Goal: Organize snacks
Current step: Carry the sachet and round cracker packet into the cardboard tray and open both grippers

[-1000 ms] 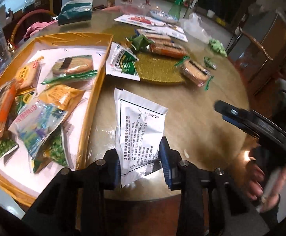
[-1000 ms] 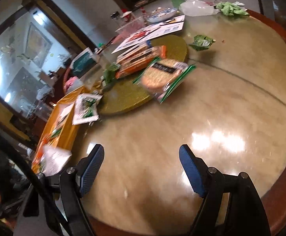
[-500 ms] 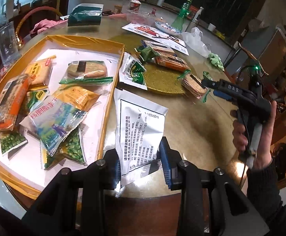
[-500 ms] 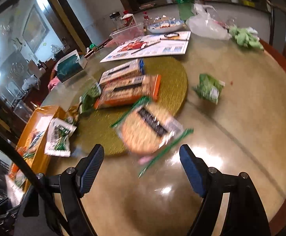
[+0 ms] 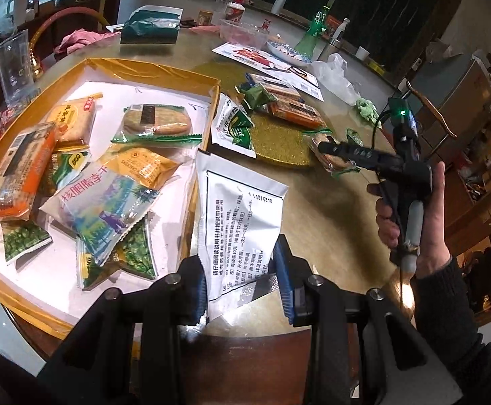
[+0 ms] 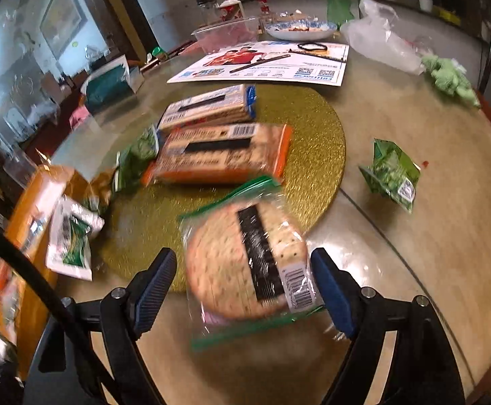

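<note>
The left gripper (image 5: 242, 287) pinches a white sachet (image 5: 242, 219) beside the tray (image 5: 164, 71) – drop it in next; the right gripper (image 6: 245, 290), spread wide, straddles a cracker pack (image 6: 245, 263), ready to close

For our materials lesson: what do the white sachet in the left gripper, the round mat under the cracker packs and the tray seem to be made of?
White sachet: probably foil-laminate film, matte, crimped silvery edge.
Round mat: unclear, perhaps plastic or card; gold glittery grain.
Tray: likely cardboard with shiny gold covering; folded thin walls, white lining.
</note>
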`<state>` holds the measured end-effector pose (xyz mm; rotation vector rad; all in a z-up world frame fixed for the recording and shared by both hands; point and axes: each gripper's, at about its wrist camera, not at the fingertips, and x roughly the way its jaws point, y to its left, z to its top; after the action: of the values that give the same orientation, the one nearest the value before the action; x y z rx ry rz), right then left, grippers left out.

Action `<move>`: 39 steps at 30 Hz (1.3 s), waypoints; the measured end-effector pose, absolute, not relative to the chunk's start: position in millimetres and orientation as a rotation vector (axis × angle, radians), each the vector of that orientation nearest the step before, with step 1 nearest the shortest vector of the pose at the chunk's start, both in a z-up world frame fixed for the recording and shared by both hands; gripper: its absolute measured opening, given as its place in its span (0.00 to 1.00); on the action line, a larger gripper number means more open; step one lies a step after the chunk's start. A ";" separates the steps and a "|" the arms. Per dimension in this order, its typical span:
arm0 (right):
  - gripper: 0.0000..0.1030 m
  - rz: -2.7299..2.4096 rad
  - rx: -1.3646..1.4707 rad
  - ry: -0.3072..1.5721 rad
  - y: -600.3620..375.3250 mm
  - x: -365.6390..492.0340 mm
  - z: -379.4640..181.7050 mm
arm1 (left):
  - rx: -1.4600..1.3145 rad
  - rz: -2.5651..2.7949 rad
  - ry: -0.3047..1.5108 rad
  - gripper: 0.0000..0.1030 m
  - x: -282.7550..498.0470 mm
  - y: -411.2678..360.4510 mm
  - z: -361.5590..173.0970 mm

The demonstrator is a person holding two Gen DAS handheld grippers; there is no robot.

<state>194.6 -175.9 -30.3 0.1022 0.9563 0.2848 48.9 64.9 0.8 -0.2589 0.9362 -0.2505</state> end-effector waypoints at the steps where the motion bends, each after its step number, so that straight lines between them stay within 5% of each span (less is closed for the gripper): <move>1: 0.79 0.265 0.067 0.952 -170.5 192.8 -31.4 | -0.256 -0.251 0.935 0.35 48.6 64.1 1.2; 8: 0.81 0.168 -0.044 0.967 -154.7 195.0 -34.1 | -0.249 -0.228 0.929 0.35 41.8 64.3 3.1; 11: 0.72 0.140 -0.033 0.956 -154.4 186.4 -33.5 | -0.250 -0.204 0.933 0.35 39.2 65.1 2.4; 27: 0.71 0.274 -0.095 0.926 -132.2 37.1 -34.4 | -0.134 -0.140 0.897 0.35 16.9 40.2 8.3; 39: 0.71 0.506 0.123 0.828 -125.4 3.1 1.0 | -0.068 -0.095 0.865 0.35 3.6 32.1 15.8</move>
<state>3.1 -125.4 1.0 0.1233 0.8282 0.5057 3.6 32.1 15.8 -0.0682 0.8646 -0.0946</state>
